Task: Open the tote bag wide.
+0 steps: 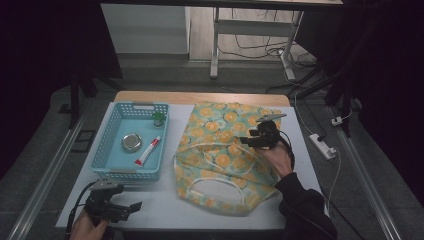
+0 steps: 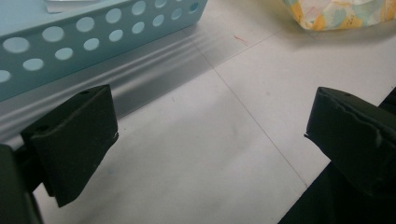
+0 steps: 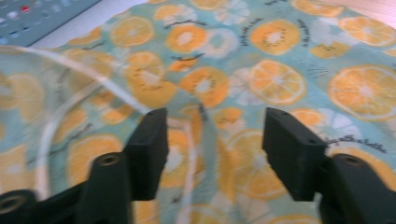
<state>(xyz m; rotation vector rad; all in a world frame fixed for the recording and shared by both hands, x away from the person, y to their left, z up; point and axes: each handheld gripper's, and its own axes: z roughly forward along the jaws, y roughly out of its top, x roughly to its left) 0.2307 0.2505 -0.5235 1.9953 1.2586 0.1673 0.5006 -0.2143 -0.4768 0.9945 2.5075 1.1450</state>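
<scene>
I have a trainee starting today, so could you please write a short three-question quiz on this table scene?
1. True or false: the right tongs are clamped shut on the fruit-print bag.
2. Which item lies in the blue basket? A) scissors B) a red and white tube C) a mug
3. Fill in: the left tongs are open above the bare white ____.

Key: 1 false, their jaws stand apart over the bag with a fold of cloth between them, unpressed. 2 B, beside a round metal tin and a small green-capped bottle. 3 table.

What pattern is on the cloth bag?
Orange slices on a pale teal ground, on the bag; clearest in the right gripper view.
</scene>
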